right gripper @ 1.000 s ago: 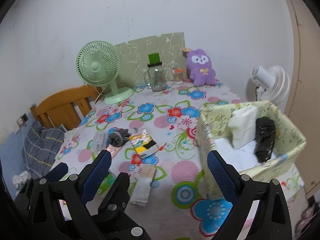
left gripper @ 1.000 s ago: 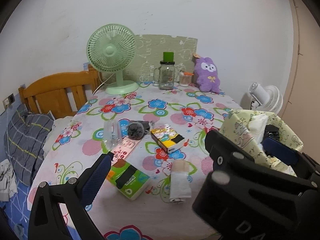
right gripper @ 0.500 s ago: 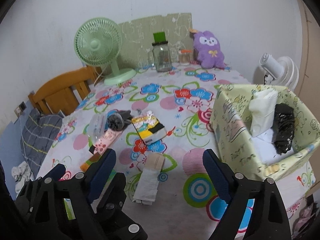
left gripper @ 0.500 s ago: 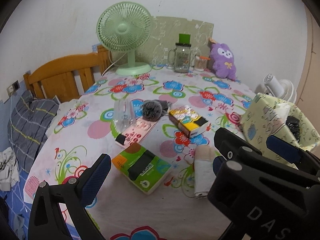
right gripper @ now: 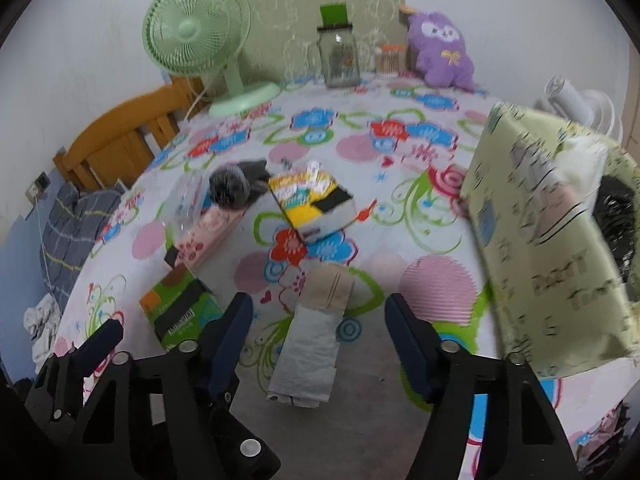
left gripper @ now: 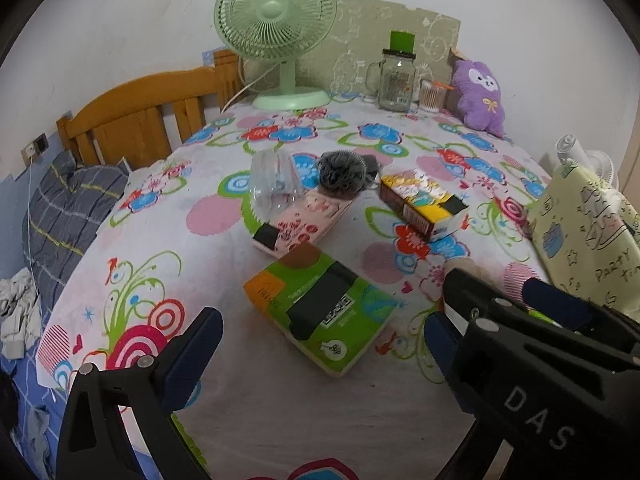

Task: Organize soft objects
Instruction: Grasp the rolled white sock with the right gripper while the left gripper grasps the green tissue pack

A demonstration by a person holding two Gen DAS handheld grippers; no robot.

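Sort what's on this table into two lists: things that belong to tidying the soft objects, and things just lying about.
Job:
- folded grey and beige cloth
- green tissue pack
- yellow tissue pack
- pink tissue pack
- dark mesh scrubber
- pale green paper bin
- open right gripper
- open left gripper

Lying about:
- green desk fan
- glass mug jar
- purple plush toy, possibly

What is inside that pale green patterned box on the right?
In the green box, a white folded cloth and something black show above the rim. The box's near wall hides its floor and anything lower down.
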